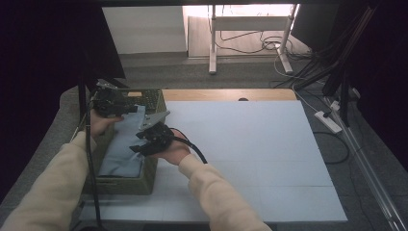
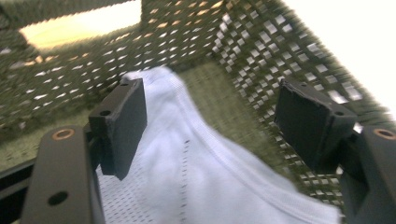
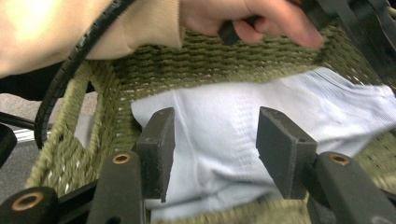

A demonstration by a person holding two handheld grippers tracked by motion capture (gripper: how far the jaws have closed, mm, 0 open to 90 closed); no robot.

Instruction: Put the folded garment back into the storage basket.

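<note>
— Pale blue mesh fabric, is that what's in the box?

— Yes, a light blue garment (image 1: 122,144) lies inside the olive woven basket (image 1: 129,185), spread along its floor with one end riding up toward the far wall. In the left gripper view its stitched hem (image 2: 224,151) runs across the basket's bottom.

— And the grippers?

— The left gripper (image 1: 111,102) hangs over the basket's far end, jaws apart, the cloth below them and nothing pinched. The right gripper (image 1: 150,139) sits at the basket's right rim, jaws also spread above the fabric, pads clear of it.

— Where does the basket stand?

— At the left edge of the bench (image 1: 250,144), which is covered in white sheeting. In the right gripper view the person's left hand (image 3: 261,18) in a cream sleeve (image 3: 70,28) shows above the basket's far wall.
</note>
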